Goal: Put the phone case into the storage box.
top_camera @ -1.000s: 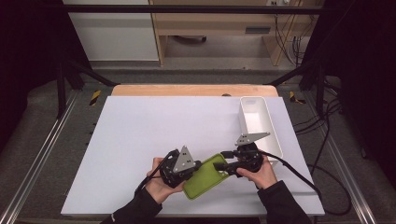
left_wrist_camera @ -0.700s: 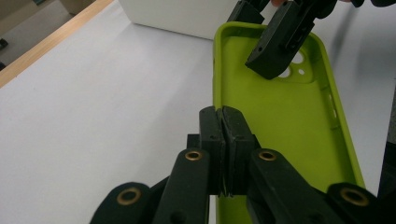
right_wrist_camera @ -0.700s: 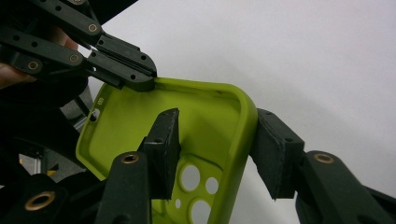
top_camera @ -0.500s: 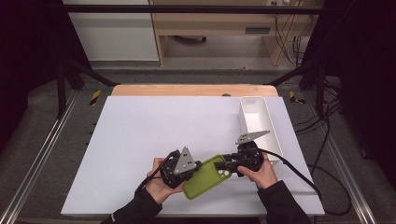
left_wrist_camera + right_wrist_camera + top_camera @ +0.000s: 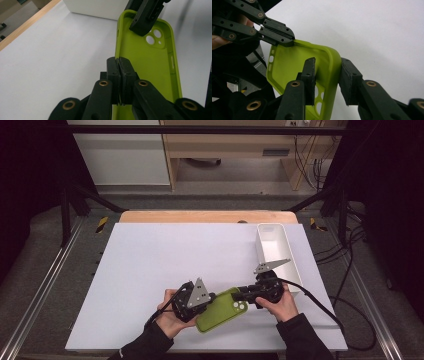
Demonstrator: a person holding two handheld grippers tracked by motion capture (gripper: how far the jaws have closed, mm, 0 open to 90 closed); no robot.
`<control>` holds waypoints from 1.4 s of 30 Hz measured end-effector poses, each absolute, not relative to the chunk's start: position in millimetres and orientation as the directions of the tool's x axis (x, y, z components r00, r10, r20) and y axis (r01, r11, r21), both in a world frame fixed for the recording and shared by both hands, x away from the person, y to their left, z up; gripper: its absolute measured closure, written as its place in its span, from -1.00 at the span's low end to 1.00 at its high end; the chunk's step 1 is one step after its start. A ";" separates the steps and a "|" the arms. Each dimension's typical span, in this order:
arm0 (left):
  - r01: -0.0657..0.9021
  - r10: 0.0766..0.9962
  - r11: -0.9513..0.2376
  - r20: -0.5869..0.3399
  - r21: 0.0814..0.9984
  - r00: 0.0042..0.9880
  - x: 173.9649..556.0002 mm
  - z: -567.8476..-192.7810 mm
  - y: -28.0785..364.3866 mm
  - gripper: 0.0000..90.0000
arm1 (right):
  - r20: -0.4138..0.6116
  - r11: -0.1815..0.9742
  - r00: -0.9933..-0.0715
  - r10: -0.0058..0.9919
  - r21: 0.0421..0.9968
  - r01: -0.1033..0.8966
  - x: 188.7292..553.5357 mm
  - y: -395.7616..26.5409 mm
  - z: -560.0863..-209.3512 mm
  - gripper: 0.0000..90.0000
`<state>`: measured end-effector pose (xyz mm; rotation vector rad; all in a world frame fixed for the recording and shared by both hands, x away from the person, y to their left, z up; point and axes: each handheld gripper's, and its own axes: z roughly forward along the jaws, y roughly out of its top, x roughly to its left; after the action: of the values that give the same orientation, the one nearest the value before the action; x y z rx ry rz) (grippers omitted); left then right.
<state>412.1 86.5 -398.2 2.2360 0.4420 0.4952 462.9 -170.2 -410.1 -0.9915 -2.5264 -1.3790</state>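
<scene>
A lime-green phone case (image 5: 222,312) hangs between the two grippers just above the white table (image 5: 165,255), hollow side up. My left gripper (image 5: 119,62) is shut on the case's long rim (image 5: 150,62). In the high view the left gripper (image 5: 212,298) is at the case's left end and the right gripper (image 5: 240,296) at its camera-hole end. The right gripper (image 5: 327,67) straddles the case's corner wall (image 5: 334,65). Its jaws have just been closing. The outer pad sits against the wall, while a small gap remains at the inner pad.
A white oblong tray (image 5: 276,247) stands at the table's right side, just behind the right hand. A wooden strip (image 5: 205,216) runs along the far edge. Cables trail from both grippers toward the near edge and right.
The right gripper's jaws have drawn closer together around the camera end of the case. Both hands and the case stay where they were.
</scene>
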 end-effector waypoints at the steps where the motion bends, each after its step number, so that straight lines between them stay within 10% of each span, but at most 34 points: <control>1: 0.152 0.460 -0.631 0.209 0.761 0.863 412.0 -398.2 86.4 0.96 | 0.374 0.379 -0.784 0.495 0.719 0.582 462.9 -170.3 -410.1 0.53; 42: 0.145 0.441 -0.653 0.218 0.743 0.870 411.7 -403.3 81.3 0.92 | 0.390 0.385 -0.773 0.500 0.699 0.602 460.1 -175.6 -404.0 0.77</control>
<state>411.7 81.3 -403.3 2.2662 0.4209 0.4944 460.1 -175.6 -404.0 -1.0063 -2.5170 -1.3460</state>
